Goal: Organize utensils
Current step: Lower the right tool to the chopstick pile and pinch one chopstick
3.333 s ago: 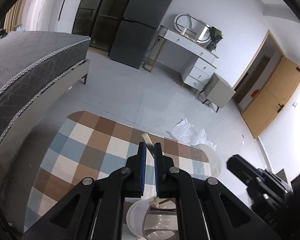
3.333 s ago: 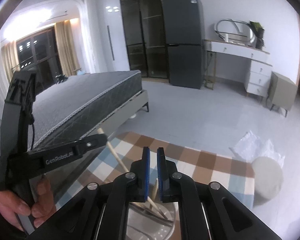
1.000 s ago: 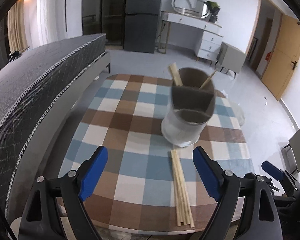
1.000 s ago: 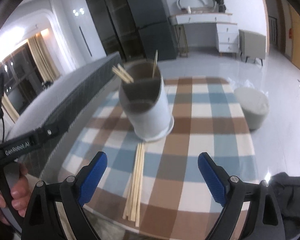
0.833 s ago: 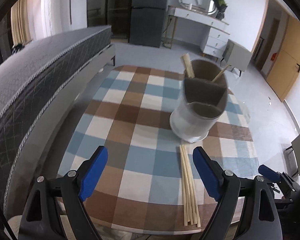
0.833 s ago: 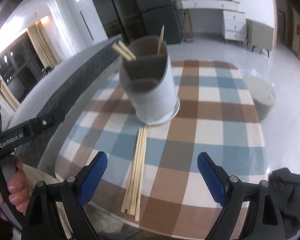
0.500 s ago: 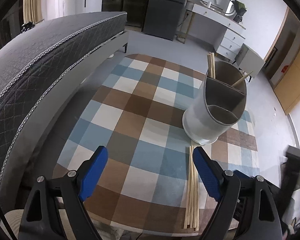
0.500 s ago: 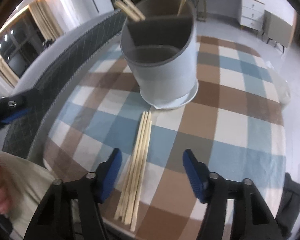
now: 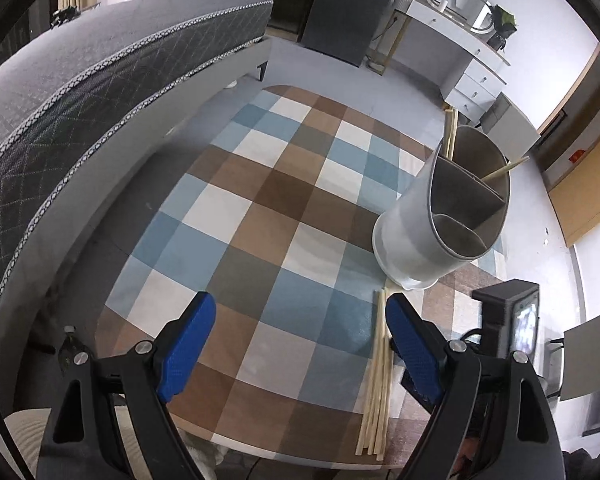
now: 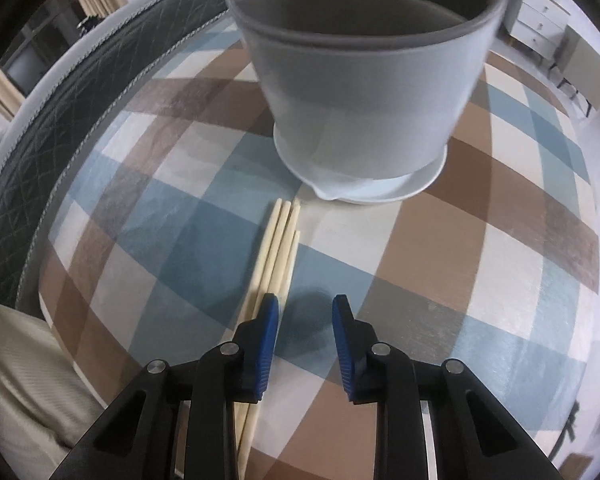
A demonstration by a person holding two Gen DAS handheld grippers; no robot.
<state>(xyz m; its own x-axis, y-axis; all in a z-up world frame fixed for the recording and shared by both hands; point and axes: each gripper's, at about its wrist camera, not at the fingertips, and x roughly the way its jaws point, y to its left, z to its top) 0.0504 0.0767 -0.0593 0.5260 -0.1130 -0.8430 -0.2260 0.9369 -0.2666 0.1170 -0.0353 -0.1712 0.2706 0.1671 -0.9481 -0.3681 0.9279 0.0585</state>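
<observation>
A grey divided utensil holder (image 9: 440, 224) stands on the checked tablecloth (image 9: 260, 216), with a few chopsticks in its far compartments (image 9: 450, 132). A bundle of loose chopsticks (image 9: 378, 372) lies on the cloth in front of it, reaching the near edge. My left gripper (image 9: 300, 320) hangs wide open over the cloth, left of the bundle, with nothing in it. My right gripper (image 10: 305, 312) is low over the cloth, just before the holder (image 10: 364, 92). Its jaws are closing with only cloth between them. Its left finger (image 10: 268, 320) sits over the chopsticks (image 10: 278, 248).
A grey bed (image 9: 80, 92) runs along the table's left side. The near table edge (image 9: 300, 454) is just below the grippers. A fridge (image 9: 348, 12), a white dresser (image 9: 460, 52) and a wooden door (image 9: 580, 184) stand beyond. Beige fabric (image 10: 16, 380) lies at lower left.
My right gripper has dropped close to the loose chopsticks and its jaws have narrowed a lot. The left gripper has drifted and rolled, so the holder now sits at its right; it stays open.
</observation>
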